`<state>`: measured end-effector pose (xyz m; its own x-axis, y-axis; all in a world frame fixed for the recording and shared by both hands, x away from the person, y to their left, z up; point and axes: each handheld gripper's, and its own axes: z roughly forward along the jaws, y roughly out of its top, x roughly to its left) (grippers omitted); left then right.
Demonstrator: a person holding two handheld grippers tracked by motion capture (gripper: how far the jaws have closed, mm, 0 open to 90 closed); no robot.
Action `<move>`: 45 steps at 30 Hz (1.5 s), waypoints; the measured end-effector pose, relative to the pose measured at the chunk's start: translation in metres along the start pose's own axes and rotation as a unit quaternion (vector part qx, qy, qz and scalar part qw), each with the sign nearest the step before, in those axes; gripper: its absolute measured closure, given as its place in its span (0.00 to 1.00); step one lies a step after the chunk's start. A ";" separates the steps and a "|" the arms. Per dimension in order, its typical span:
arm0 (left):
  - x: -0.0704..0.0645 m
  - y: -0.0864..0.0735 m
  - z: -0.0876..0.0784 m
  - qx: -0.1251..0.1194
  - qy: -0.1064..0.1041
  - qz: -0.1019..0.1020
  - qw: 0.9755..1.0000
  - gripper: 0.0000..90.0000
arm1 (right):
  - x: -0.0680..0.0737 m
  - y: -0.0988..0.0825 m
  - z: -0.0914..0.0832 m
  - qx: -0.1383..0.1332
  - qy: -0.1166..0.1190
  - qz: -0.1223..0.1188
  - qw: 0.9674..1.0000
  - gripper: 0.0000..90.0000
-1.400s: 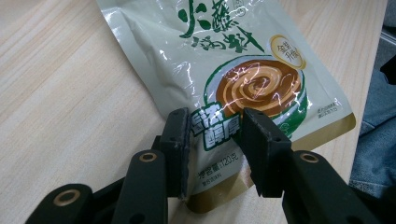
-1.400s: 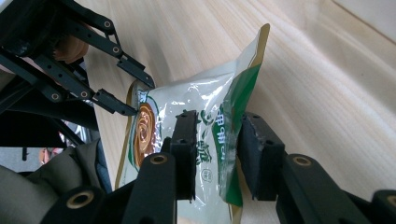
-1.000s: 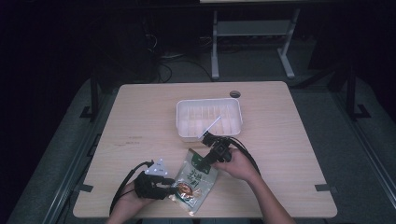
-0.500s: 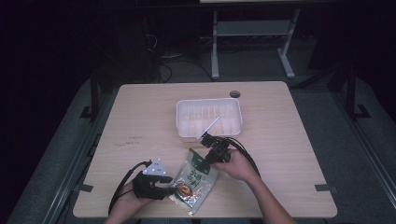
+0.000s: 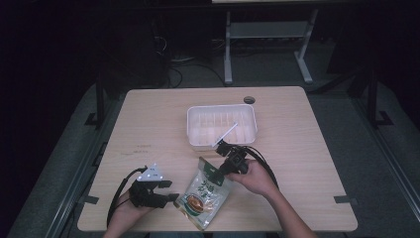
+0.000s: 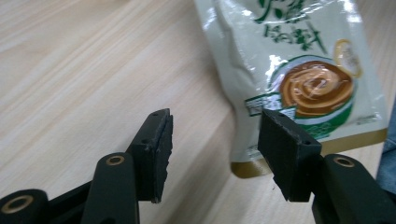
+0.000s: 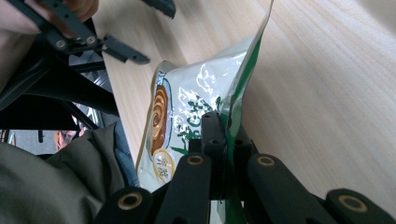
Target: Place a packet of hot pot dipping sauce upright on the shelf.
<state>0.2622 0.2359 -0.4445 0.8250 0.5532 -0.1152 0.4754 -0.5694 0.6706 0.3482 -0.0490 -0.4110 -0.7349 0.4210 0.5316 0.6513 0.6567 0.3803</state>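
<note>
Two tools | right tool (image 5: 217, 171) clamps pouch (image 5: 202, 194) | left tool (image 5: 173, 196) just parting, empty | tray (image 5: 195, 134) beyond

White plastic tray (image 5: 194, 130) (a thin stick inside), wooden table (image 5: 148, 114)

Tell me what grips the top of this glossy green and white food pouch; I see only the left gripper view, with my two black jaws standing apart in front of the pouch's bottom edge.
Observer: The right gripper is shut on the glossy green and white food pouch, clamping its green top edge.
Operator: Report whether the pouch lies flat on the table.
Observer: In the right gripper view its top end is lifted off the light wooden table, while the high view shows its bottom end at the near edge.
Operator: Say what stands beyond the pouch.
Observer: A white rectangular plastic tray sits toward the table's far side, apart from the pouch.
Operator: And my own left gripper?
Observer: Its jaws have just been opening, with nothing between them.
</note>
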 end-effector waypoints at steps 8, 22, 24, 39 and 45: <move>0.007 -0.004 -0.004 -0.008 0.015 -0.006 1.000 0.45 | 0.017 -0.004 -0.014 -0.016 0.006 0.003 1.000 1.00; 0.009 -0.006 -0.003 -0.007 0.027 -0.009 1.000 0.44 | 0.057 0.002 -0.045 -0.052 -0.002 -0.028 0.998 1.00; 0.010 -0.006 -0.003 -0.005 0.028 -0.007 1.000 0.44 | 0.061 0.004 -0.050 -0.056 -0.013 -0.031 0.998 1.00; 0.011 -0.007 -0.004 -0.008 0.040 -0.012 0.999 0.41 | 0.063 0.010 -0.071 -0.089 -0.020 -0.001 0.996 1.00; 0.011 -0.006 -0.004 -0.008 0.042 -0.012 0.999 0.40 | 0.060 0.012 -0.075 -0.098 -0.021 0.010 0.995 1.00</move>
<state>0.2668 0.2483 -0.4468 0.7854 0.6150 -0.0700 0.4887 -0.5467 0.6799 0.3268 -0.0629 -0.3177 -0.7255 0.4623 0.5098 0.6877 0.5153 0.5113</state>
